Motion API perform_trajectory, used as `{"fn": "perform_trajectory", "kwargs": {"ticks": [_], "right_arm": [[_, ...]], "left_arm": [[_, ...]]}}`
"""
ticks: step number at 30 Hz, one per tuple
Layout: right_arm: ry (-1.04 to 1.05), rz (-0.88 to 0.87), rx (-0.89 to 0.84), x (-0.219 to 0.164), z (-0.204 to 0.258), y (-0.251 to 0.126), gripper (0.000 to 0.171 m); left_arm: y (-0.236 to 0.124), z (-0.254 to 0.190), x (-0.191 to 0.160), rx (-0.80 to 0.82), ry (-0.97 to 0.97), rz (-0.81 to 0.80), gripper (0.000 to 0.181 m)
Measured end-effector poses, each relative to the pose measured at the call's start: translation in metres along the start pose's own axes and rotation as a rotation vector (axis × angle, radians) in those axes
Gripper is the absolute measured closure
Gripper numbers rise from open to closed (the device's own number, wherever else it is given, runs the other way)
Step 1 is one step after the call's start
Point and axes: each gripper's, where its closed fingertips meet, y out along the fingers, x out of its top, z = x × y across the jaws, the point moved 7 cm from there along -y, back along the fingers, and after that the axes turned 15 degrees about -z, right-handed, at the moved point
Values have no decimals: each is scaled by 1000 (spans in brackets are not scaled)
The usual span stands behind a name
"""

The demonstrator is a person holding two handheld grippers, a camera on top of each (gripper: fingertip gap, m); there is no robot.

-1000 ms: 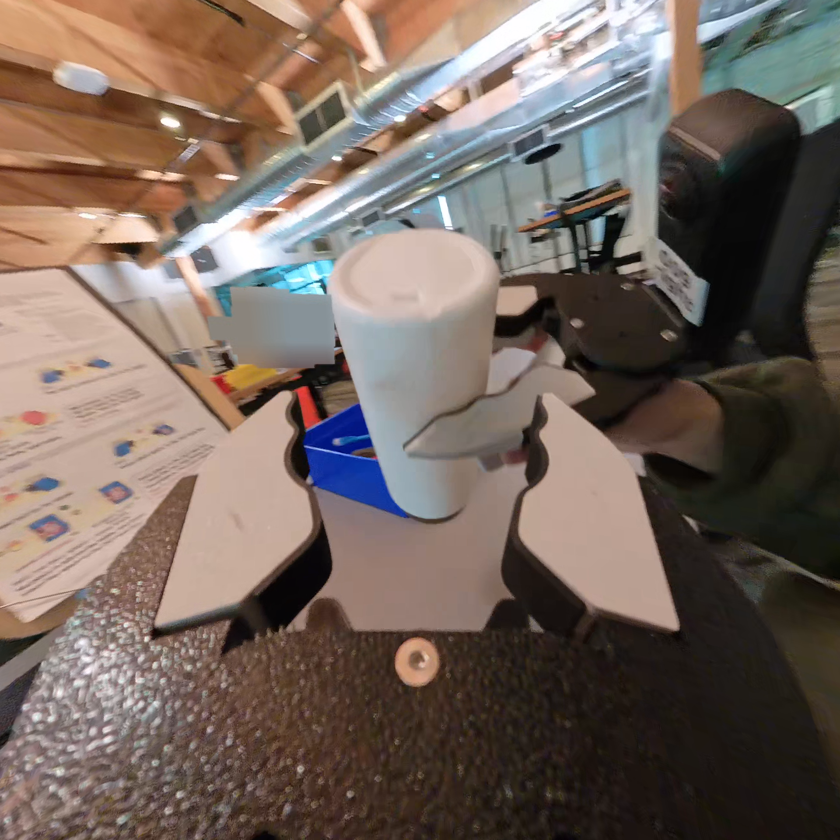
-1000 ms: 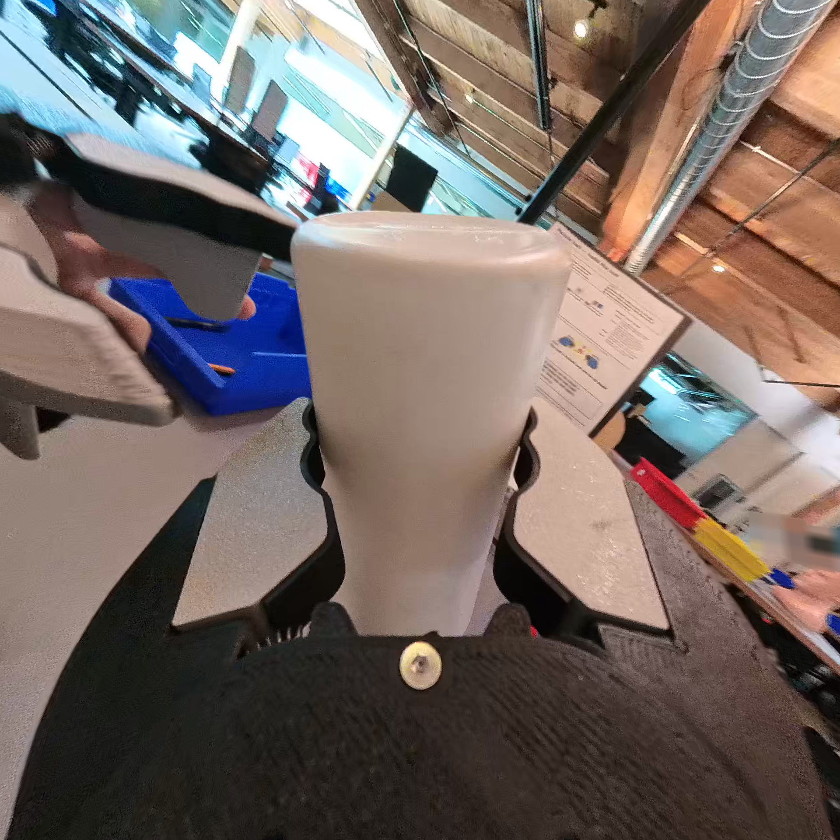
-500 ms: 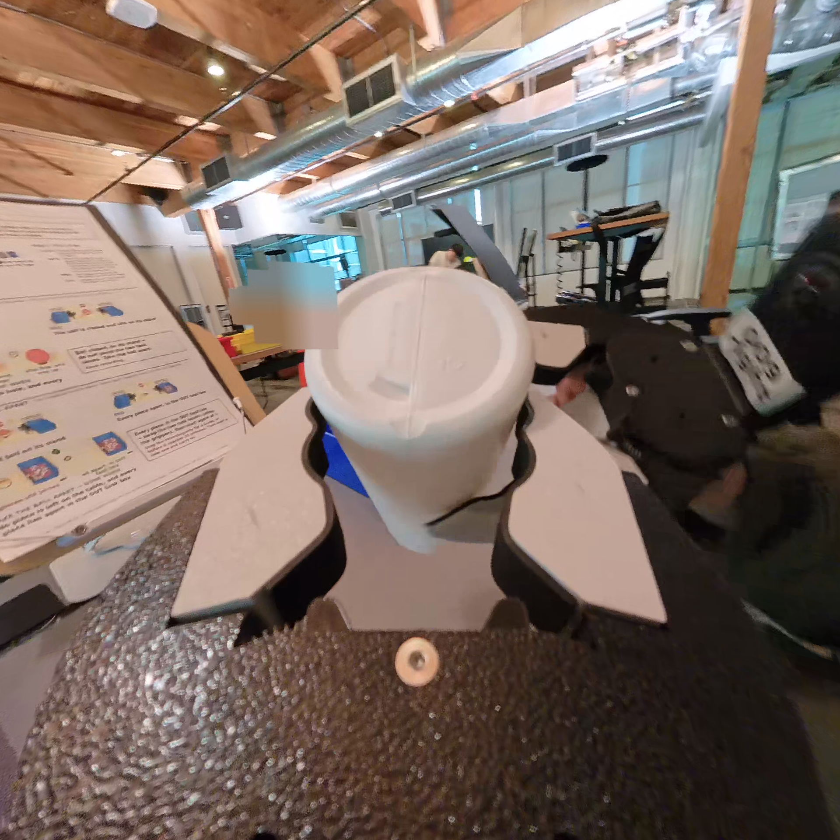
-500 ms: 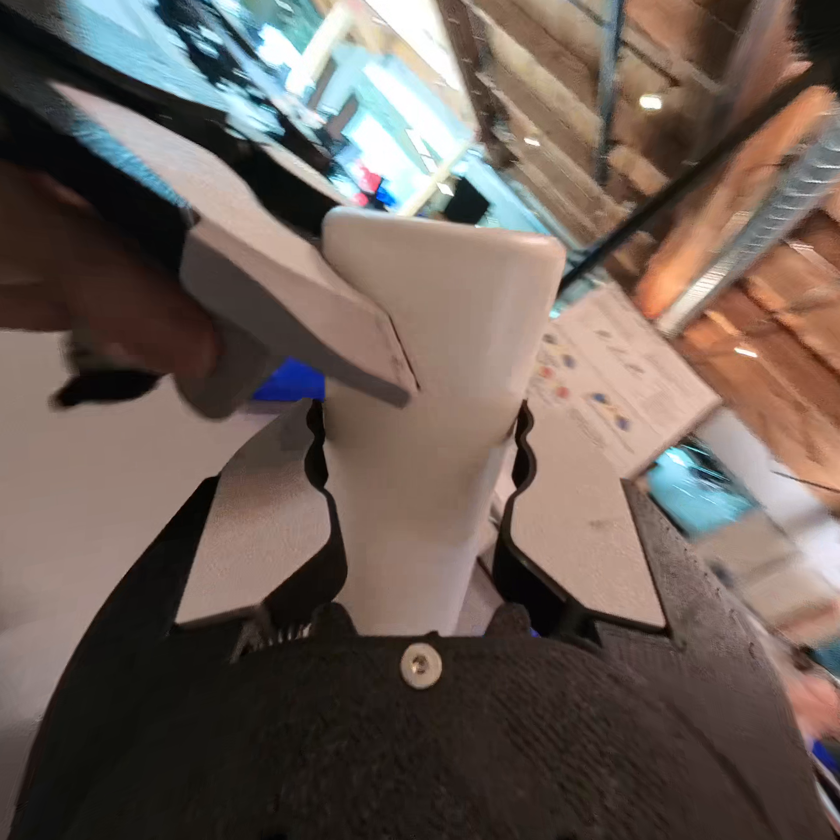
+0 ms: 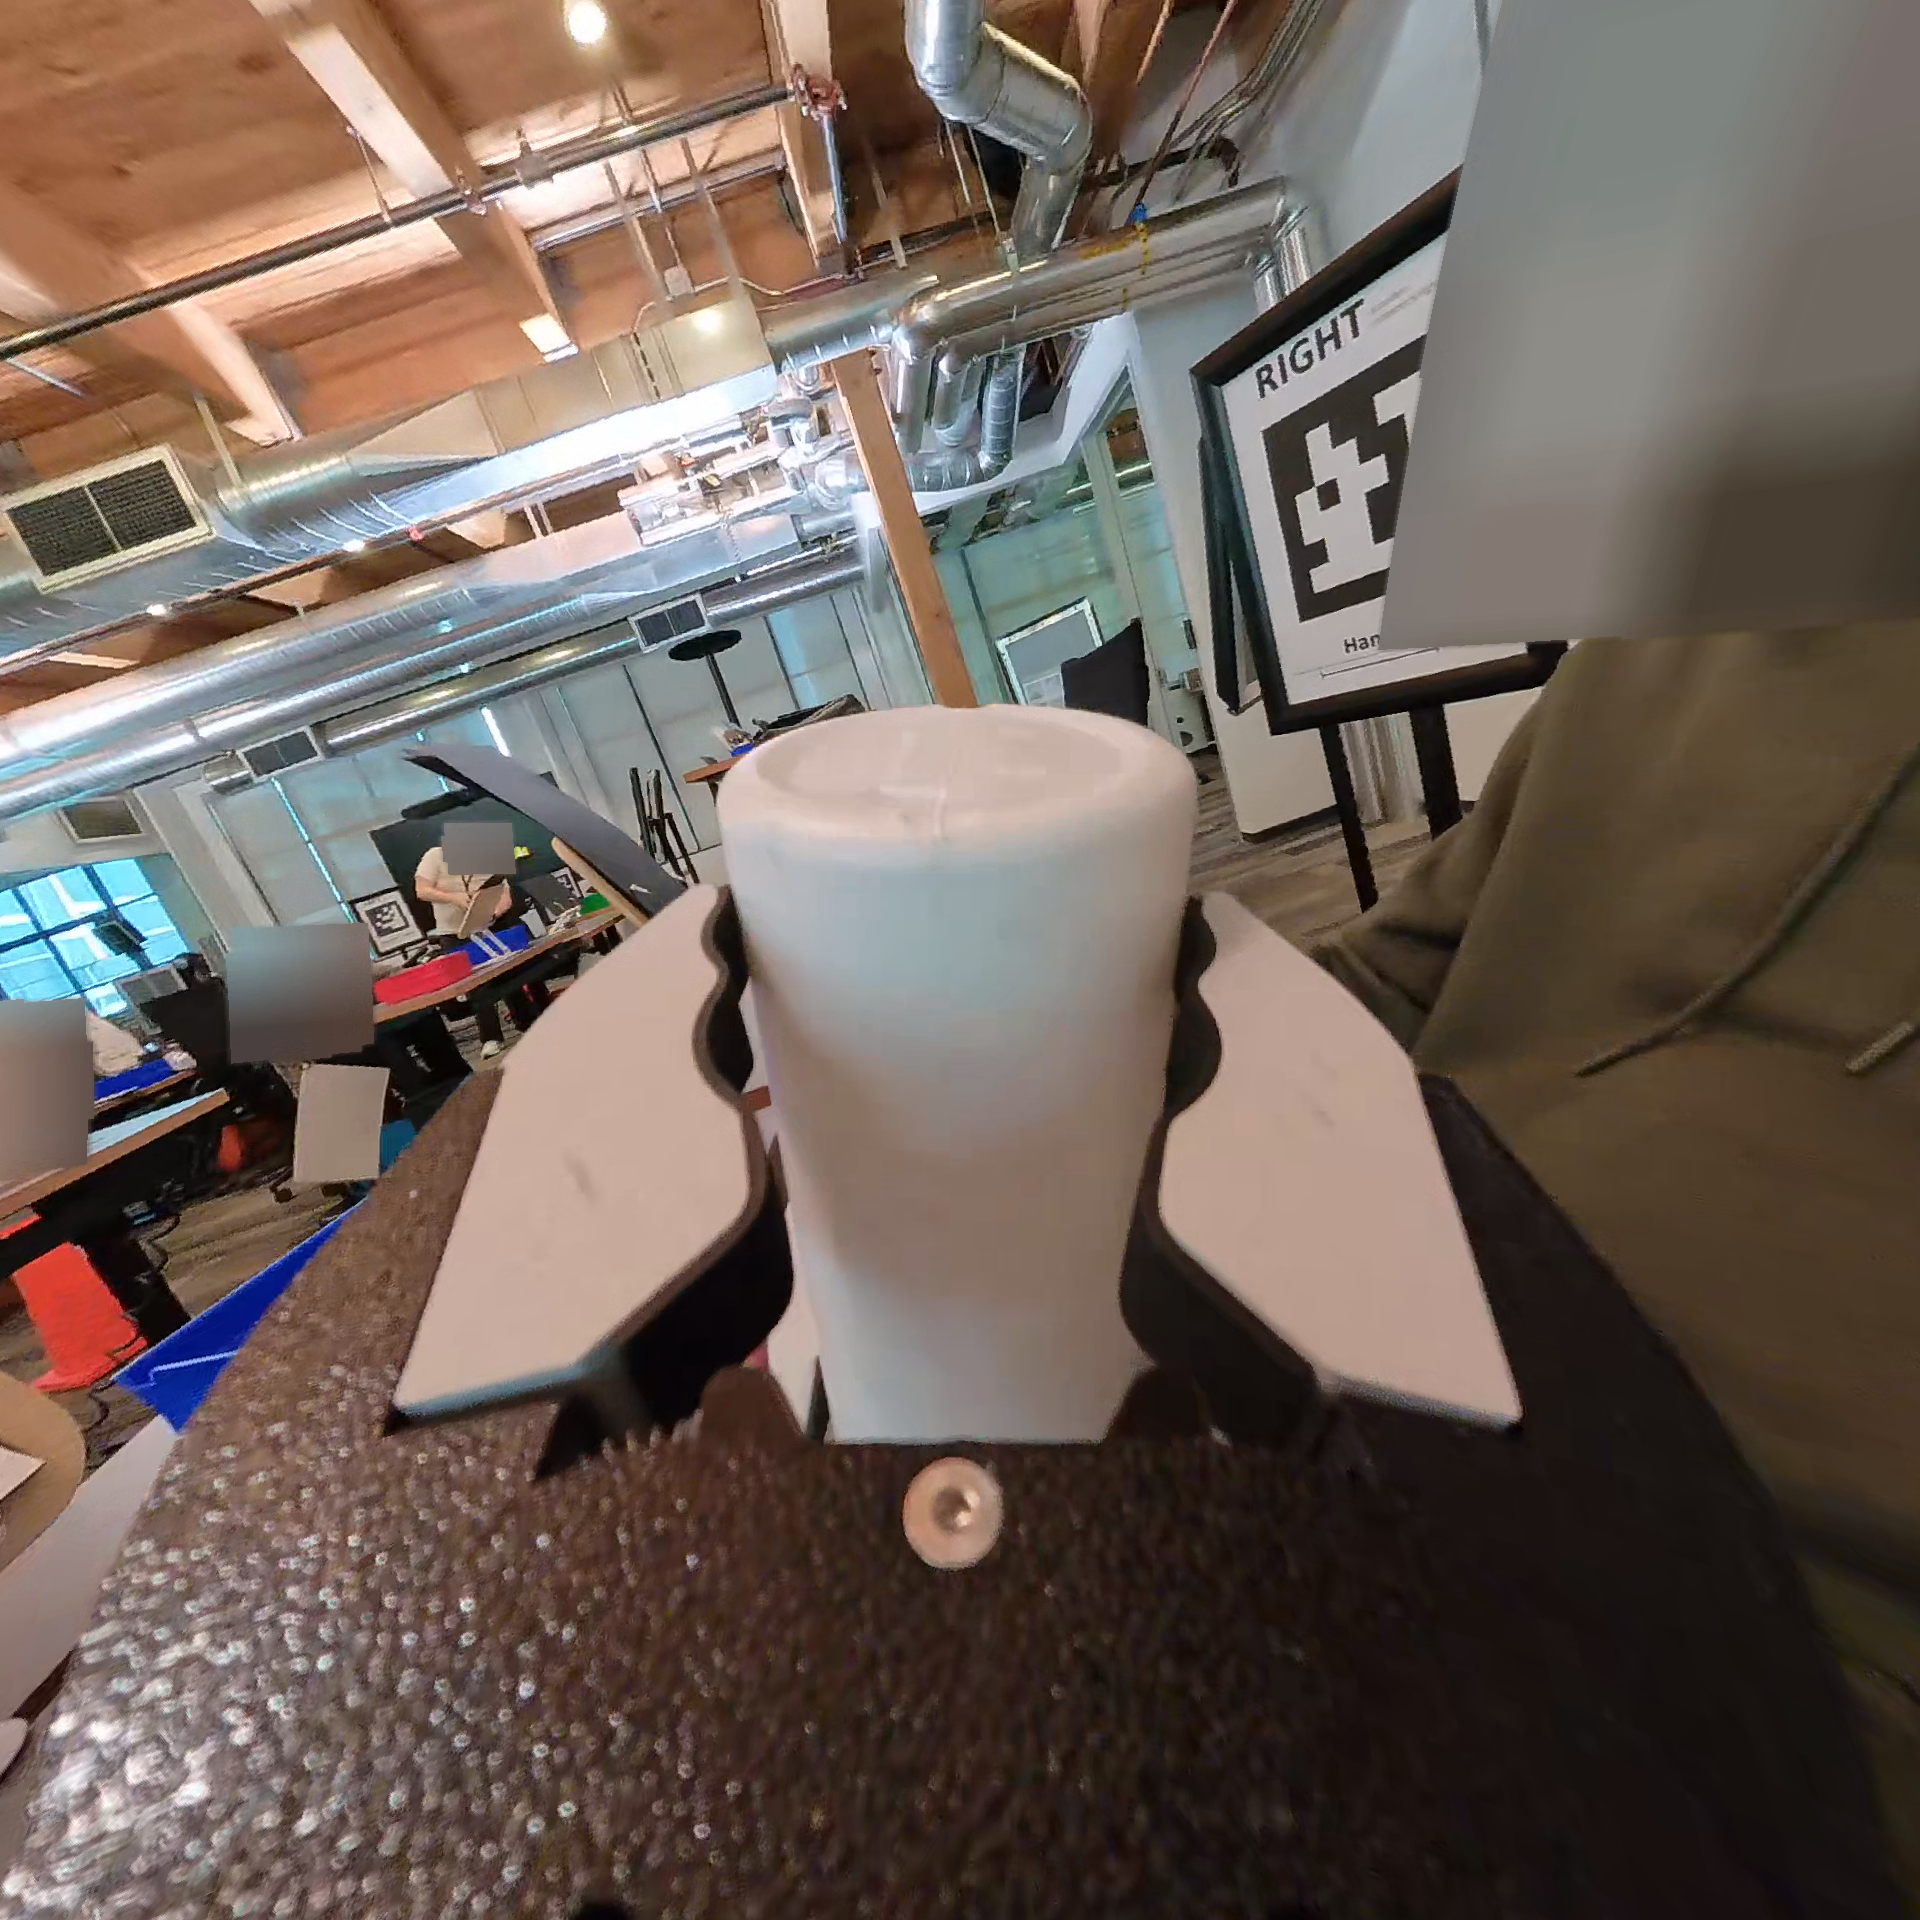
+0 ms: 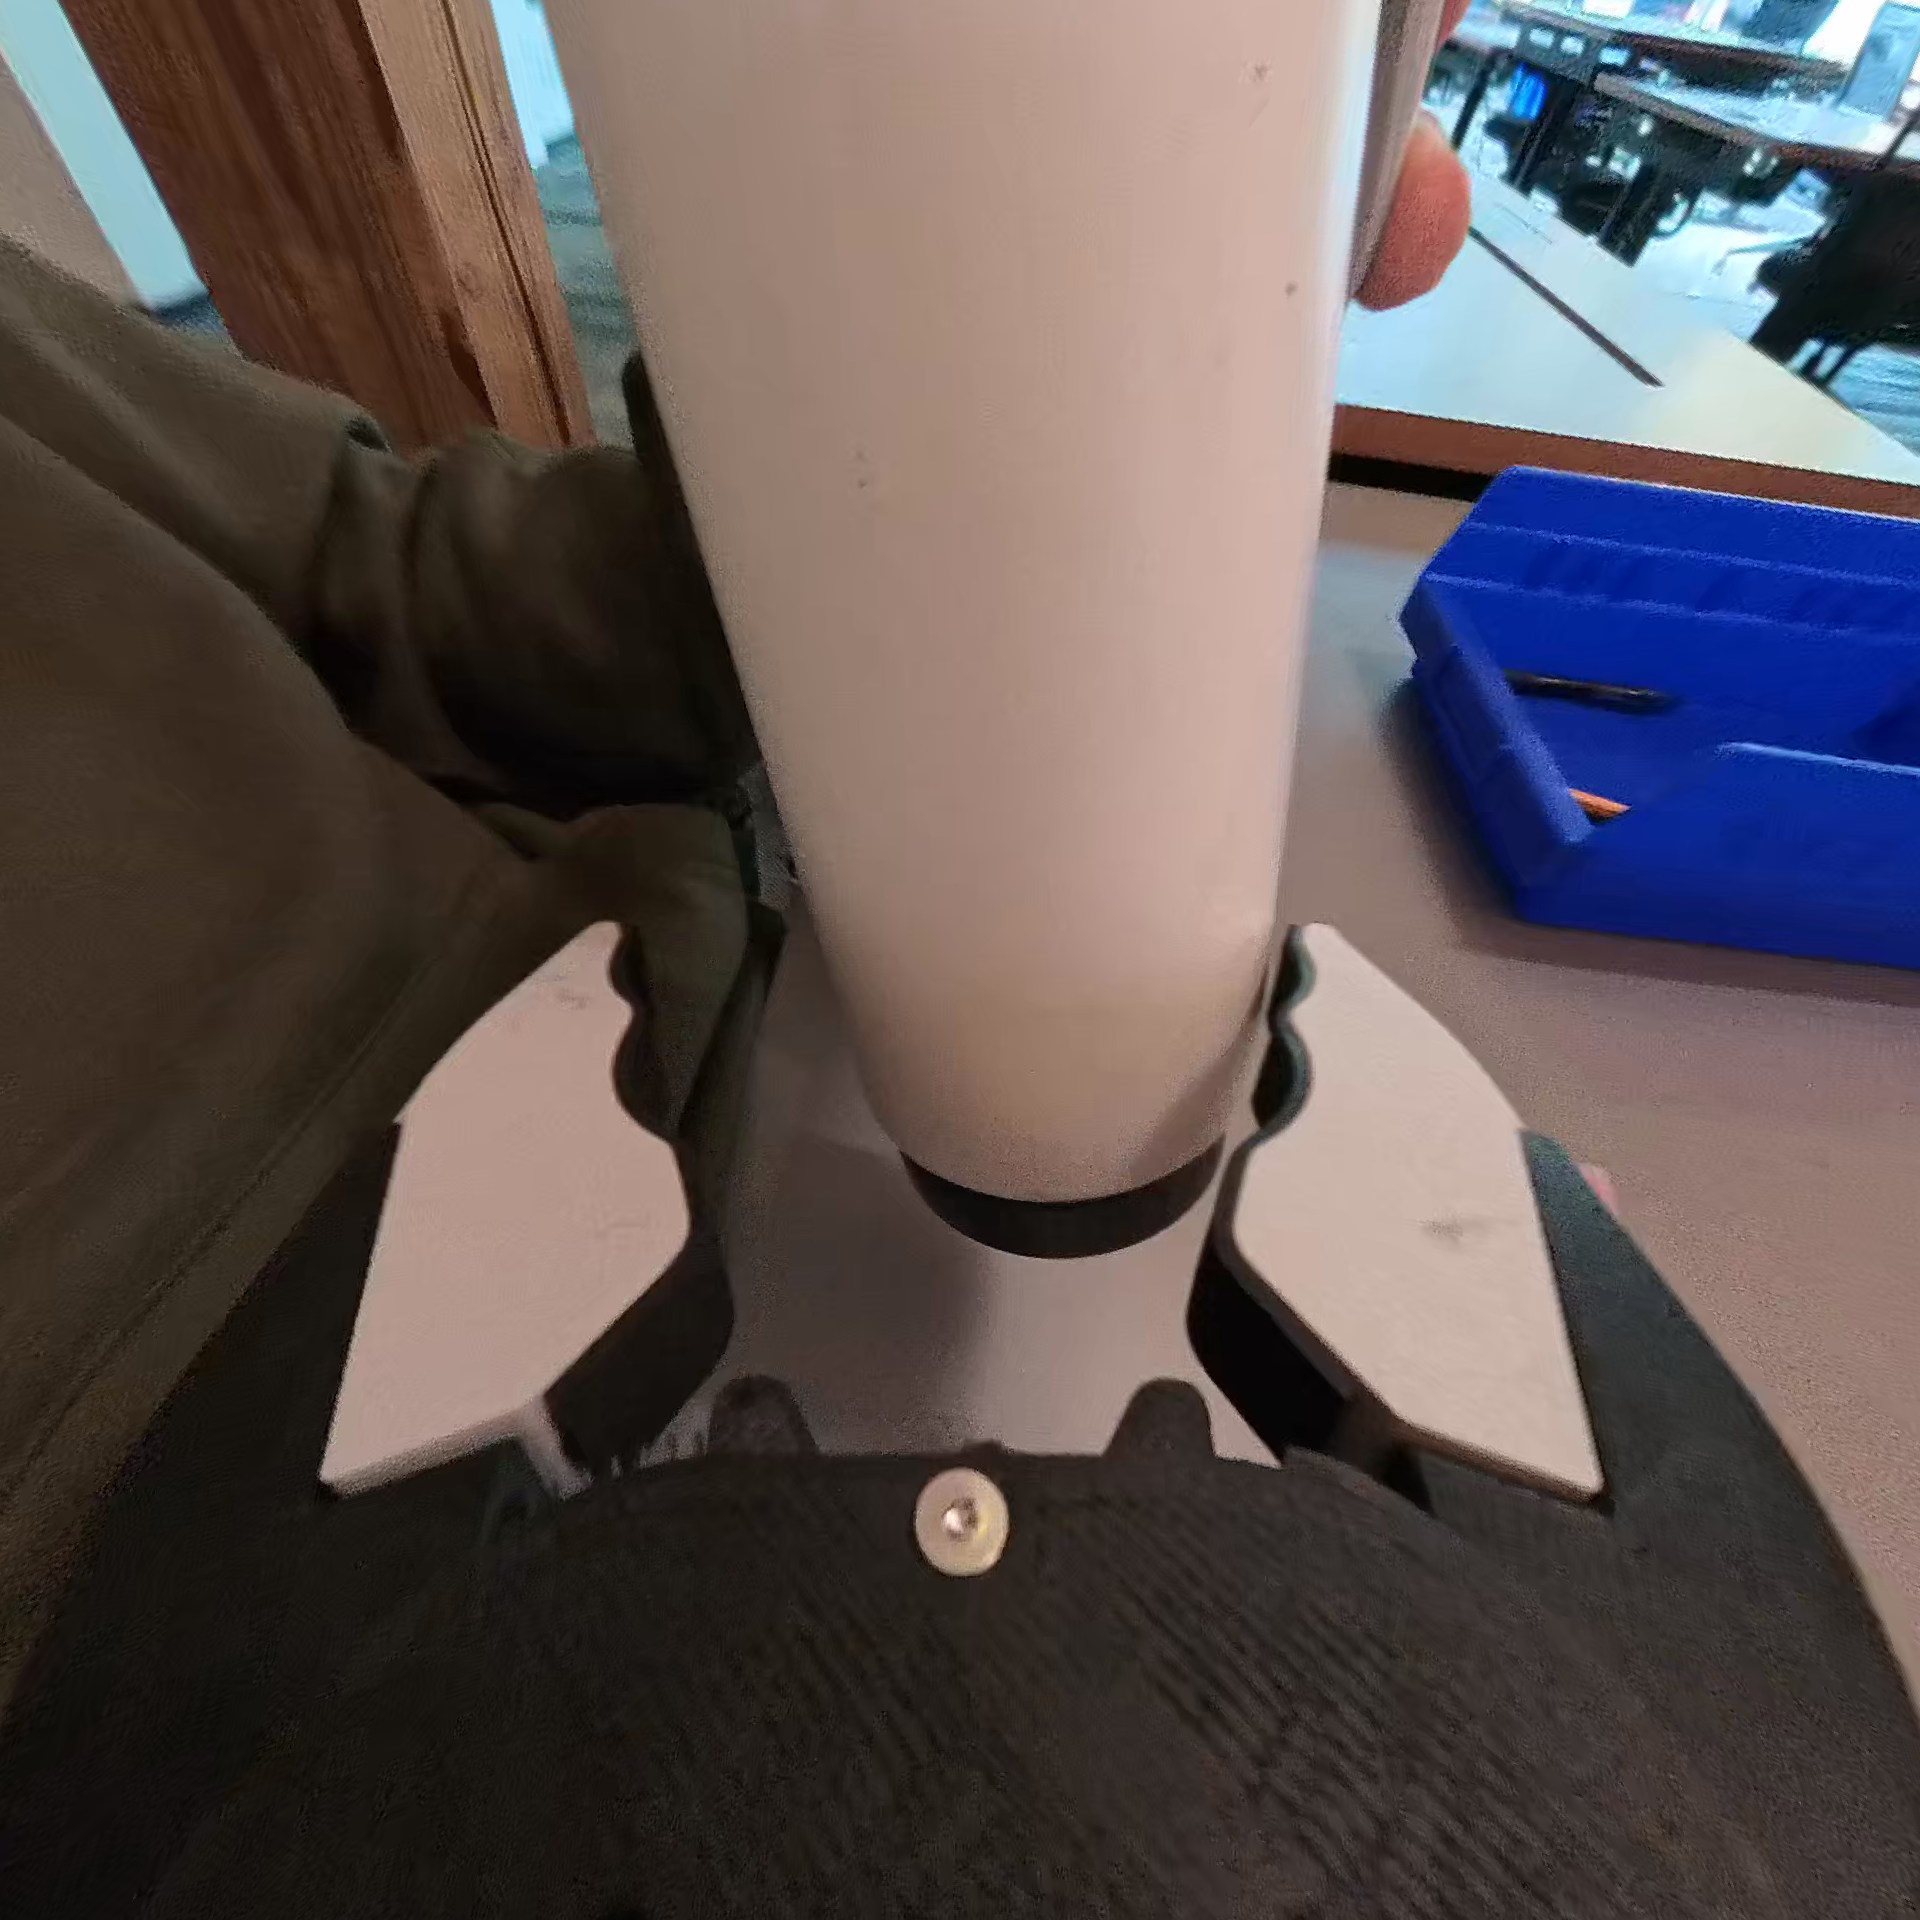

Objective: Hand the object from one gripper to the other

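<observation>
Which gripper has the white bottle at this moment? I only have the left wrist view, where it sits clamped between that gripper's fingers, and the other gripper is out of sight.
Observer: The right gripper is open. Its fingers stand wide apart around the end of the bottle and are not closed on it, so only the left gripper grips it.
Operator: What does that end look like?
Observer: A black band rings it, which your view hides.
Operator: Is anything nearby?
Observer: A blue bin rests on the grey table, off to one side of the bottle.
</observation>
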Motion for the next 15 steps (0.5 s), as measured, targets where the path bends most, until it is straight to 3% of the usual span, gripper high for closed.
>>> {"fn": "perform_trajectory", "kwargs": {"ticks": [3, 5, 9, 13, 15], "right_arm": [[-26, -21, -36, -10, -5, 14, 66], [-106, -23, -93, -16, -10, 19, 87], [-139, -8, -91, -15, -10, 20, 88], [-88, -71, -248, -2, -25, 10, 89], [-58, -99, -335, 2, -33, 1, 89]], "left_arm": [[1, 0, -4, 1, -15, 17, 102], [5, -1, -7, -4, -15, 40, 102], [11, -3, -8, -13, -3, 73, 102], [7, 11, 7, 213, 112, 30, 111], [2, 19, 8, 338, 179, 65, 107]]}}
